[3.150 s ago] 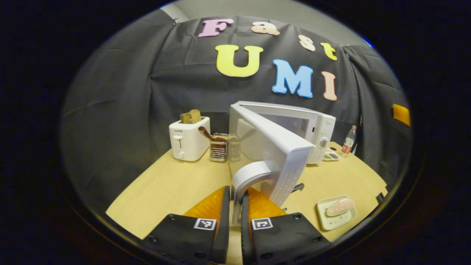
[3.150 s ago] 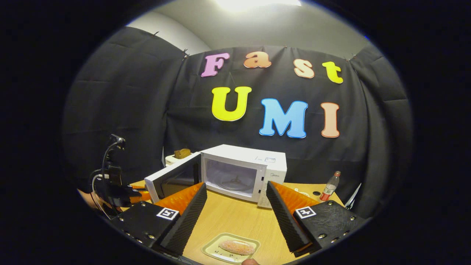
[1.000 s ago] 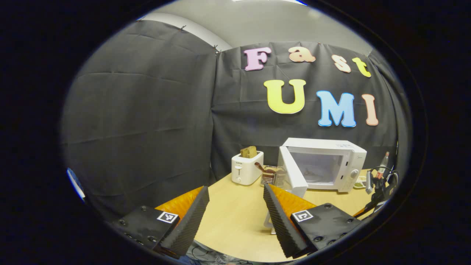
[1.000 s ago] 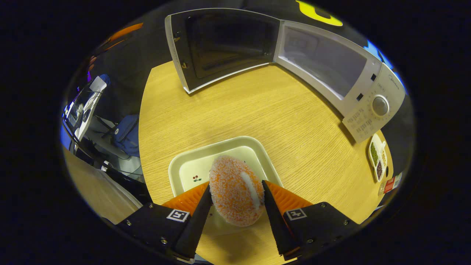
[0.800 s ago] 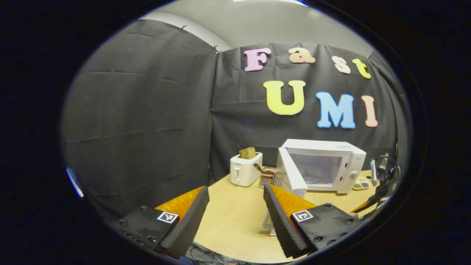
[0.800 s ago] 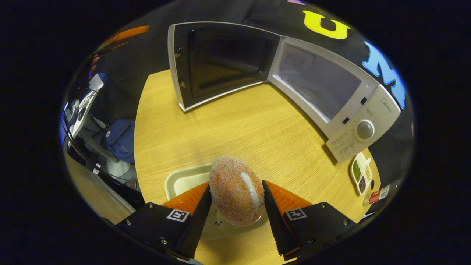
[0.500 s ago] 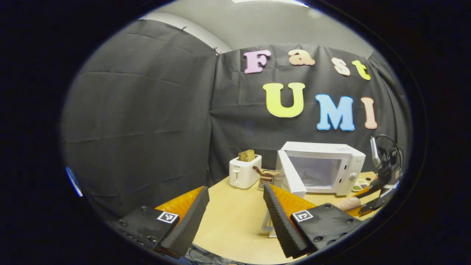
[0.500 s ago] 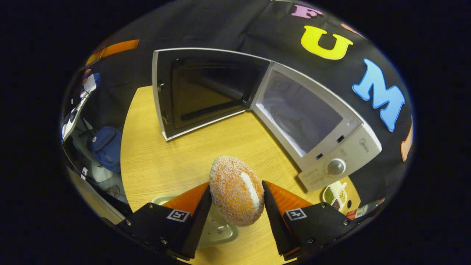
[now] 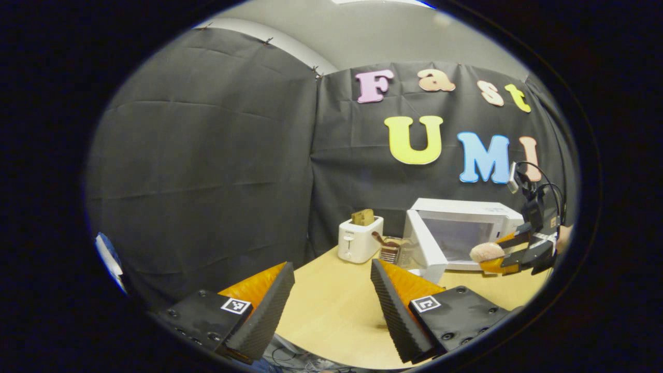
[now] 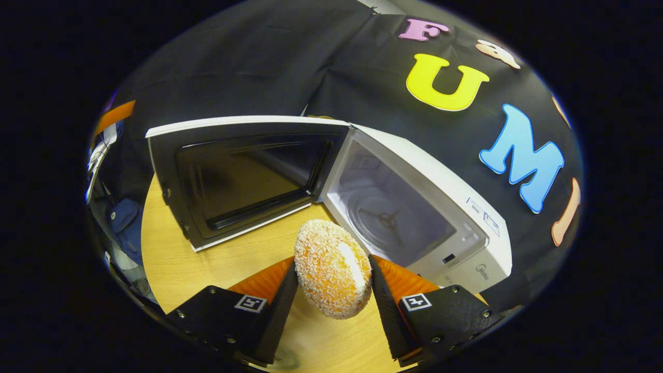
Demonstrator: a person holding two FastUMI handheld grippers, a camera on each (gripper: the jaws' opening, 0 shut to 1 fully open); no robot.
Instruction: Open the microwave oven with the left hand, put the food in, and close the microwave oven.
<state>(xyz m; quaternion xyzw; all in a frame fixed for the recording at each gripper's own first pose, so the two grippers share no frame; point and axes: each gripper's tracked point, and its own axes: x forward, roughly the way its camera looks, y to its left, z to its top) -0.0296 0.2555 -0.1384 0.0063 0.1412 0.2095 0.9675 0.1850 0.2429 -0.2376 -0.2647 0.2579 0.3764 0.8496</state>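
The right gripper (image 10: 331,282) is clamping the crumb-coated orange oval food (image 10: 333,268) between both fingers, holding it above the pale wooden tabletop (image 10: 217,261) just before the white microwave oven (image 10: 414,207), whose dark-windowed door (image 10: 233,176) is standing wide open. To do this well, I judge it should be travelling level into the cavity, clearing the sill, and releasing over the glass turntable (image 10: 386,220). The left gripper (image 9: 331,305) is hanging apart and empty near the tabletop's front edge, with a white toaster (image 9: 360,239) sitting toward the back edge.

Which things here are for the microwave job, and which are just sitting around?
For the job:
microwave, door open
food, held by right gripper
left gripper, open

Just sitting around:
toaster with bread
rack beside it
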